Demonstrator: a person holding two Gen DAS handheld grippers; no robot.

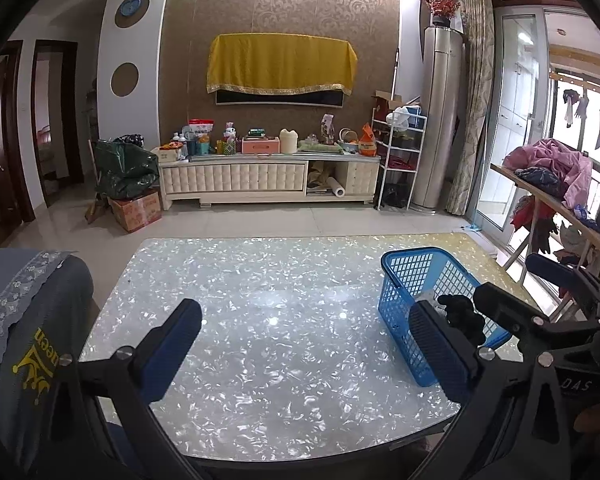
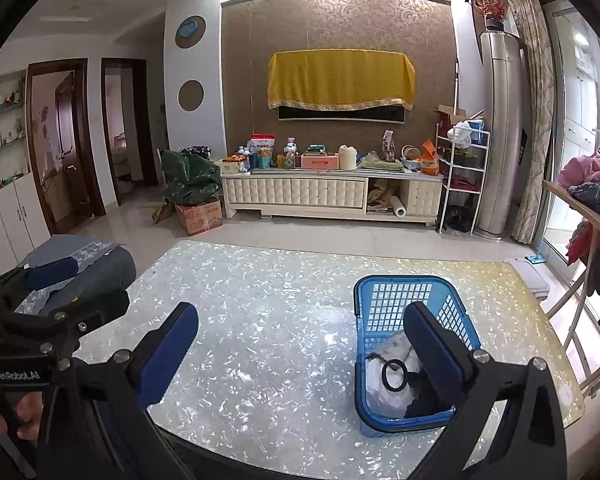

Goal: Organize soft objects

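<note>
A blue plastic basket (image 2: 396, 280) stands on the right part of the shell-patterned table (image 2: 260, 320). In it lie a pale crumpled cloth (image 2: 384, 392), a black ring-shaped band (image 2: 383, 376) on top of it, and a dark cloth (image 2: 424, 402). My right gripper (image 2: 304, 340) is open and holds nothing; its right finger crosses in front of the basket's inside. My left gripper (image 1: 308, 340) is also open and holds nothing, over the bare table (image 1: 260, 320) just left of the basket (image 1: 400, 308). A black soft item (image 1: 462, 314) shows above the basket's rim.
A blue-grey cushion with lace trim (image 1: 32, 320) sits at the table's left edge. A wooden rack piled with clothes (image 1: 556, 168) stands at the right. Beyond the table are tiled floor and a cluttered TV cabinet (image 1: 268, 176).
</note>
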